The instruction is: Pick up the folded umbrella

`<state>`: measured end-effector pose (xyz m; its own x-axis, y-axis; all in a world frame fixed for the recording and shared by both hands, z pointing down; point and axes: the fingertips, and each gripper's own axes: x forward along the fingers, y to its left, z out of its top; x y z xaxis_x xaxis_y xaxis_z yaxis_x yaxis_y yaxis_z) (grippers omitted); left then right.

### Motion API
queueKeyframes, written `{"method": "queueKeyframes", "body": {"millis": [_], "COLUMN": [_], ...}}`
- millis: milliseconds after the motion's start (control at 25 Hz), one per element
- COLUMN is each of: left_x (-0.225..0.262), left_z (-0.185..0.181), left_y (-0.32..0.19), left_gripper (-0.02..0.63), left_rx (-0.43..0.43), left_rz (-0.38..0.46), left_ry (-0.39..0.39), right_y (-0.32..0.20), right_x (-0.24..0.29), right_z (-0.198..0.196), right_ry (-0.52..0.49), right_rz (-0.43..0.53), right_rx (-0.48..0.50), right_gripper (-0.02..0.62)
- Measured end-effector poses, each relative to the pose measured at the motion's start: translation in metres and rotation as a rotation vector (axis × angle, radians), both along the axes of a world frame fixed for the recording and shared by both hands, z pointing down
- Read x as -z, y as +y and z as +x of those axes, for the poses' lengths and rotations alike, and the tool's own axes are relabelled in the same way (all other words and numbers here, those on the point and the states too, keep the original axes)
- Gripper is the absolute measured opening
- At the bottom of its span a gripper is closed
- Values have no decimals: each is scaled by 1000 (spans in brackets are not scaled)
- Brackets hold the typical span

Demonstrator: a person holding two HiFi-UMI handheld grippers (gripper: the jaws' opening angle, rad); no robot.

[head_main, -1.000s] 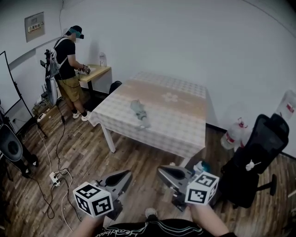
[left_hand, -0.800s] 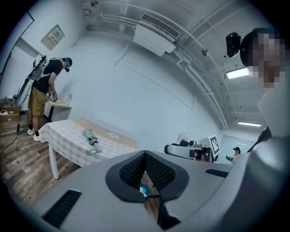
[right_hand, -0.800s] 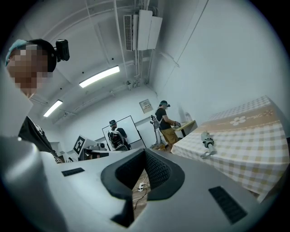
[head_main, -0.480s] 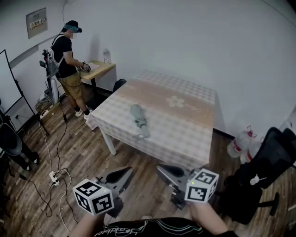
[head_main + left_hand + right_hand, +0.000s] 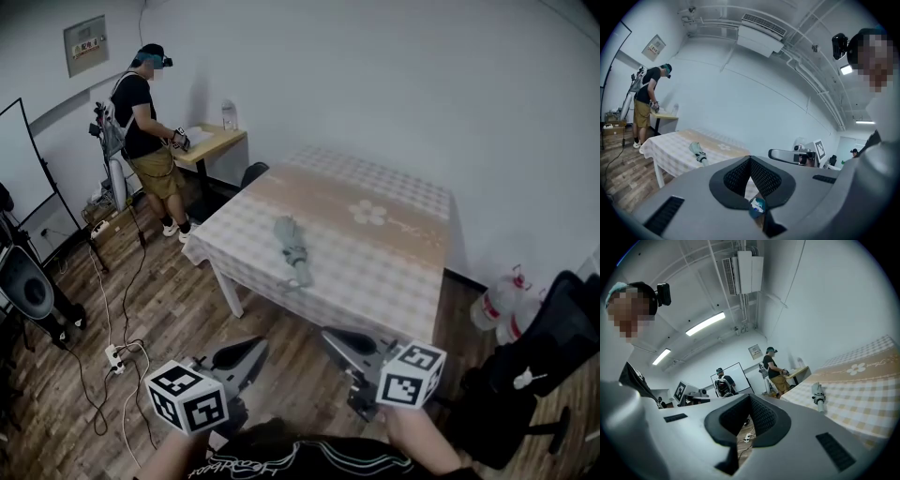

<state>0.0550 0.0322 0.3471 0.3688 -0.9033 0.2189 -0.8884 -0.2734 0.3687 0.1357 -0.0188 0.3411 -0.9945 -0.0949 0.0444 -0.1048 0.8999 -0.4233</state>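
- Head view: a folded umbrella (image 5: 294, 249) lies on the checked worktop (image 5: 380, 258), close to its near edge and toward the near left corner.
- Its narrow end points at that near edge.
- The left hand-held gripper (image 5: 247, 352) and right hand-held gripper (image 5: 339, 339) hang over the wooden floor (image 5: 169, 309), well short of the worktop.
- Left gripper view: the jaw tips meet and nothing is clamped; the umbrella shows far off.
- Right gripper view: the tips are likewise pressed together and empty.
- A person (image 5: 148, 117) stands at a small desk (image 5: 217, 142) beyond the far left corner.
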Motion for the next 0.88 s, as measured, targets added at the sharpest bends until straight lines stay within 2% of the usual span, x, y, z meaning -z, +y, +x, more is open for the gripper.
{"method": "queueKeyframes", "body": {"millis": [400, 640, 880], "left_x": [3, -3, -13], "left_z": [-23, -37, -69], "left_y": [-36, -77, -124], "left_gripper": [-5, -5, -5], "left_rx": [-5, -43, -73], "left_rz": [35, 32, 4], "left_ry": [4, 7, 27], "right_y": [-40, -79, -124], "right_x": [4, -2, -11], "right_z": [-18, -32, -62], "right_ry": [-5, 1, 24], "right_rz": [39, 27, 4], "right_rx": [-26, -63, -94], "right_gripper": [11, 12, 12]}}
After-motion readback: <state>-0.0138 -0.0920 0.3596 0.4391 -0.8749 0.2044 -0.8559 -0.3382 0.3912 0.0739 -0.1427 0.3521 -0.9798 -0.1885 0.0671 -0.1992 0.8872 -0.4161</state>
